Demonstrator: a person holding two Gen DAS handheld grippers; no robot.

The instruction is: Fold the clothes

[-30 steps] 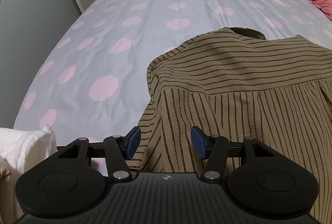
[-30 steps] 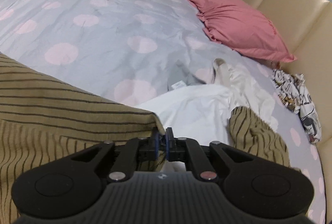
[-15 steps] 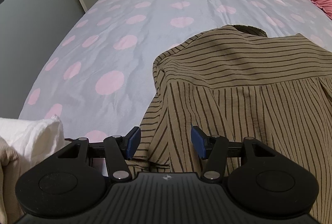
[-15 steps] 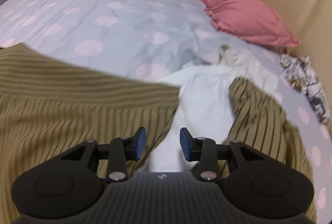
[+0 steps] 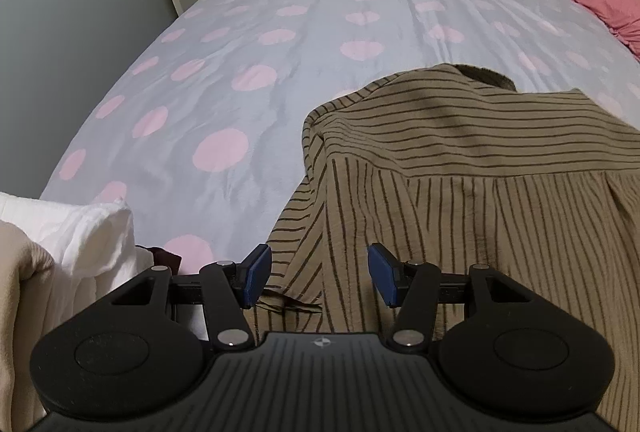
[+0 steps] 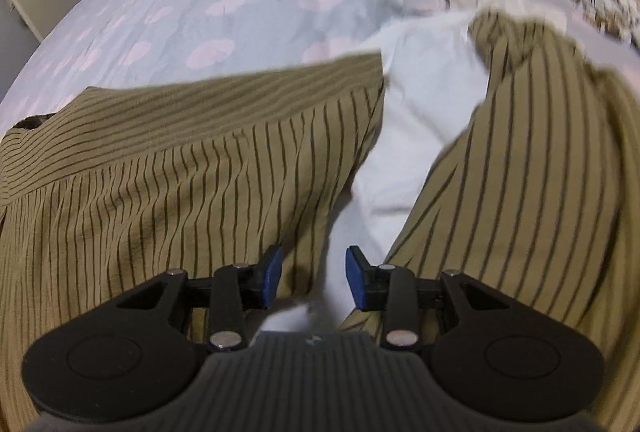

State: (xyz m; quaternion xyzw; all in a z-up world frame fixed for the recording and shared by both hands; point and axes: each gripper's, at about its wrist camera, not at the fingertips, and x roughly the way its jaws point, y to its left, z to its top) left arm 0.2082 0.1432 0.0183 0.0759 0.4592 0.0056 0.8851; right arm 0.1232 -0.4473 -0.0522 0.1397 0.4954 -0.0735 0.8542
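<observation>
Hovering over the striped shirt (image 5: 472, 168) with both sets of jaws apart and nothing gripped, so we're between grabs. It lies back-up near the bed's (image 5: 280, 80) near edge, collar toward the far side. Our left gripper (image 5: 319, 274) sits over the bunched left sleeve; easy to pinch just one layer and drag the whole body crooked. Our right gripper (image 6: 313, 274) straddles the white garment (image 6: 420, 120) lying between body and right sleeve, so we could nab that by mistake and fold it in.
</observation>
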